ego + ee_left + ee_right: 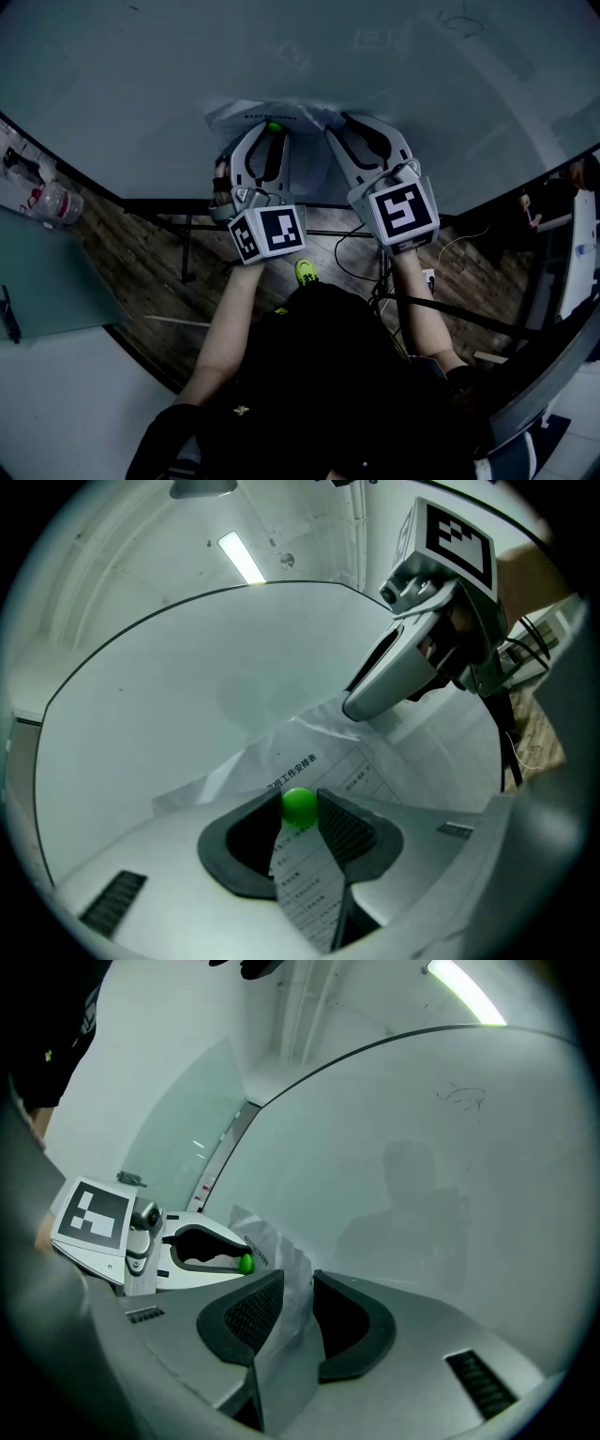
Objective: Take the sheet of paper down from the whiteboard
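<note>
A printed sheet of paper point(323, 771) hangs crumpled on the whiteboard point(187, 686). A round green magnet point(299, 805) sits on its upper part. My left gripper point(299, 814) points level at the board, shut on that magnet, and the sheet runs down between its jaws. To its right, my right gripper point(298, 1288) is shut on a bunched fold of the sheet point(281, 1354). In the head view both grippers, the left point(273, 126) and the right point(339, 120), meet the paper point(242, 112) side by side. The right gripper view shows the left gripper point(242, 1262) and the magnet point(246, 1263).
The whiteboard point(281, 47) fills the space ahead, with a small scribble point(464, 1098) at its upper right. Its stand bars point(187, 234) and loose cables point(356, 253) are on the wooden floor below. A water bottle point(56, 202) lies on a ledge to the left.
</note>
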Demonstrator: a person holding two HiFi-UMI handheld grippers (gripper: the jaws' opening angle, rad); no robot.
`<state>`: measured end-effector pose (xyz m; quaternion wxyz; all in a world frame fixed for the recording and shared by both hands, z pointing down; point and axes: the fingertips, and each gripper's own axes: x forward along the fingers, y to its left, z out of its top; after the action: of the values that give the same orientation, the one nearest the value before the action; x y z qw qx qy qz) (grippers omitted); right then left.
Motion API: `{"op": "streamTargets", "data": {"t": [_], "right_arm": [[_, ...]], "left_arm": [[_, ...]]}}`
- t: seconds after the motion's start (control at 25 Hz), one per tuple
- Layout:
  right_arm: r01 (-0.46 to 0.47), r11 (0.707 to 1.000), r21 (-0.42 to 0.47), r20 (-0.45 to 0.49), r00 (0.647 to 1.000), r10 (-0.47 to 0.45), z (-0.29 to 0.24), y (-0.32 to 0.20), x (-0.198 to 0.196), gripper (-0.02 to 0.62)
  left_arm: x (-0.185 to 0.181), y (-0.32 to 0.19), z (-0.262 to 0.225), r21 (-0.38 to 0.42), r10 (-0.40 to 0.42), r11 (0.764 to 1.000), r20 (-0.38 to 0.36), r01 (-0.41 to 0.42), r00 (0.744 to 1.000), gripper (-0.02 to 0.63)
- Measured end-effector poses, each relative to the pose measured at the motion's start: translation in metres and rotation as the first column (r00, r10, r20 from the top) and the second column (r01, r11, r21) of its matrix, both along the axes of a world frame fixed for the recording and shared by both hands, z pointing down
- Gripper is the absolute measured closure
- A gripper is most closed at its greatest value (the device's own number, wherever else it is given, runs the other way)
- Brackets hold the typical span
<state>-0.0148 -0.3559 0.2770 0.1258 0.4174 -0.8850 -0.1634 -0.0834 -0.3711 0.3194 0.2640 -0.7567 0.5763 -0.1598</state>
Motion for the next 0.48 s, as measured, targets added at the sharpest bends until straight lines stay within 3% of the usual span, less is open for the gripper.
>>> {"op": "streamTargets", "data": {"t": [0.32,0.48], "right_arm": [[-0.023,1.0,0.02,-0.031,0.999,0.023,0.0011,-0.0083,0.0015,0.569],[-0.021,1.0,0.015,-0.032,0.999,0.021,0.0022,-0.0085,0.0026,0.574]], "left_arm": [[-0.0028,-0.002,-0.0013,0.005,-0.005,1.0,-0.002,0.005,1.0,0.476],[-0.0026,-0.0015,-0.0007,0.005,-0.005,1.0,-0.002,0.005,1.0,0.476]]}}
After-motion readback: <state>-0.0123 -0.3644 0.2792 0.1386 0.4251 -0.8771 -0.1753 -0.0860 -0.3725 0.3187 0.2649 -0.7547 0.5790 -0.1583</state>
